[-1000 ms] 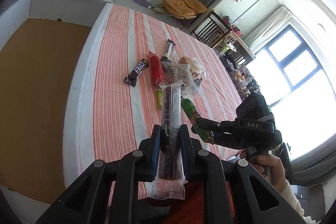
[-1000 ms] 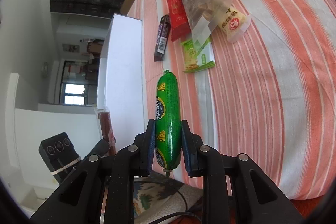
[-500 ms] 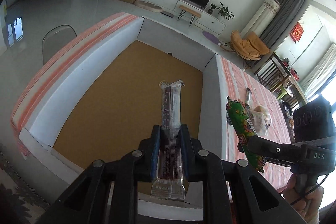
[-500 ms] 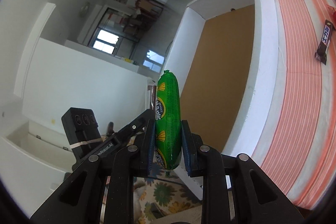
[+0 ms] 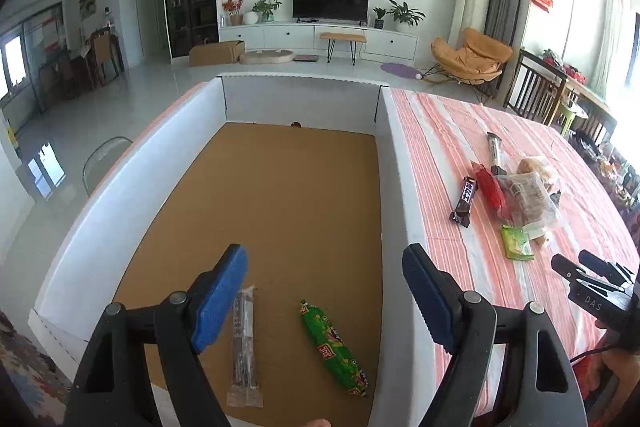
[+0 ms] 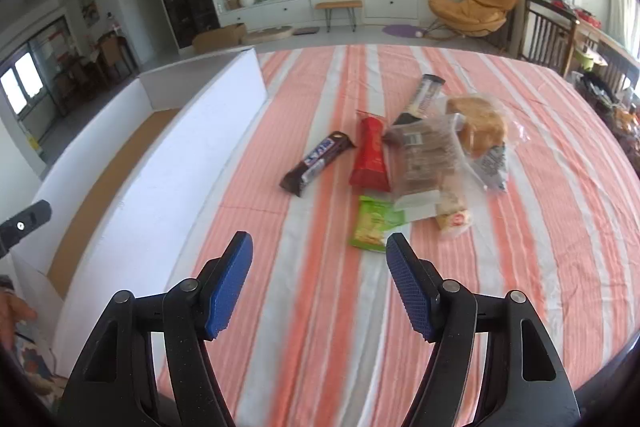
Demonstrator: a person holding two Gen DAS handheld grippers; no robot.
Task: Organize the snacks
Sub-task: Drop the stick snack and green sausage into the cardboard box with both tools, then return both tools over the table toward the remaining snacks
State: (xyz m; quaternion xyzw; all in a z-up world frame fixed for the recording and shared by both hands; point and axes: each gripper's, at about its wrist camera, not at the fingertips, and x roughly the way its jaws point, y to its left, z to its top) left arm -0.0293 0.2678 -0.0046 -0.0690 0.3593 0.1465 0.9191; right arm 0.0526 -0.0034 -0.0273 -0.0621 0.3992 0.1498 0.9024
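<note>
Both snacks have left their claws since a second ago: the clear-wrapped brown stick (image 5: 243, 343) and green sausage (image 5: 335, 345) lie side by side on the box (image 5: 394, 163) floor. Left claw (image 5: 324, 291) and right claw (image 6: 319, 277) are opening, nothing between them. Remaining snacks (image 6: 416, 155) sit on the striped tabletop (image 6: 540, 235).

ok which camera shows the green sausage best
The left wrist view: the green sausage lies in full sight on the brown floor of the box, beside a clear-wrapped stick. The right wrist view shows none of it, only the box wall and table snacks.
</note>
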